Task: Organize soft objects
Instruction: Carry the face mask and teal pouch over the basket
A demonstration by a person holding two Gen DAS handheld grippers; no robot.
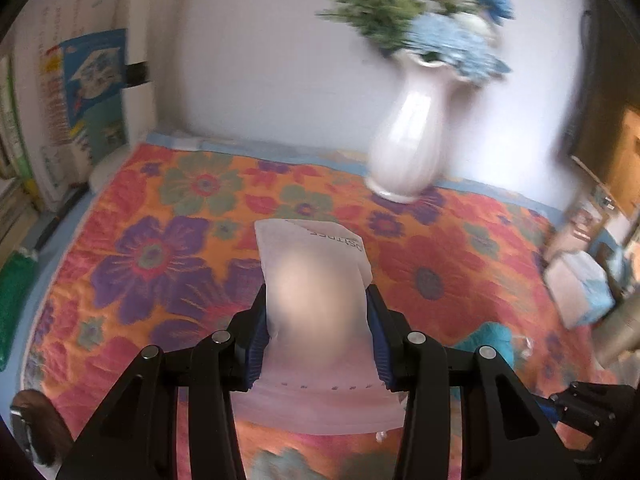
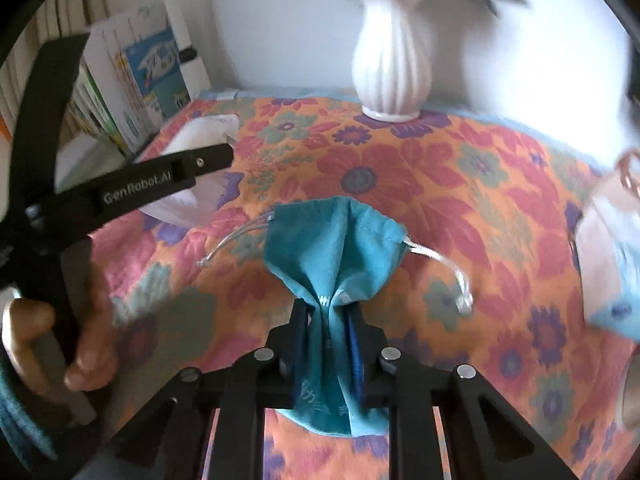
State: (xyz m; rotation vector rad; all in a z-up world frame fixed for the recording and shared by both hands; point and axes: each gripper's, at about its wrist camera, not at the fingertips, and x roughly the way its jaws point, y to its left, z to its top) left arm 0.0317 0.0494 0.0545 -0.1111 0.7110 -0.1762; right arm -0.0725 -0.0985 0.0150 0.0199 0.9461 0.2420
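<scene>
Two grippers work over my bench's flowered quilted cloth (image 2: 400, 168). A ribbed white vase (image 2: 391, 68) of blurred blue flowers stands at the far edge, books (image 2: 132, 76) off the left. My left gripper (image 1: 316, 320) clamps a soft white packet (image 1: 316, 288), its face smeared; my right gripper (image 2: 329, 320) pinches a teal drawstring pouch (image 2: 332, 240), cords trailing.

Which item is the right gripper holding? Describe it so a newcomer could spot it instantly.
On the floral orange bedspread, in front of the white ribbed vase, the right gripper pinches a teal fabric drawstring pouch. Its grey cords and teal colour set it apart from the white packet in the left gripper.
</scene>
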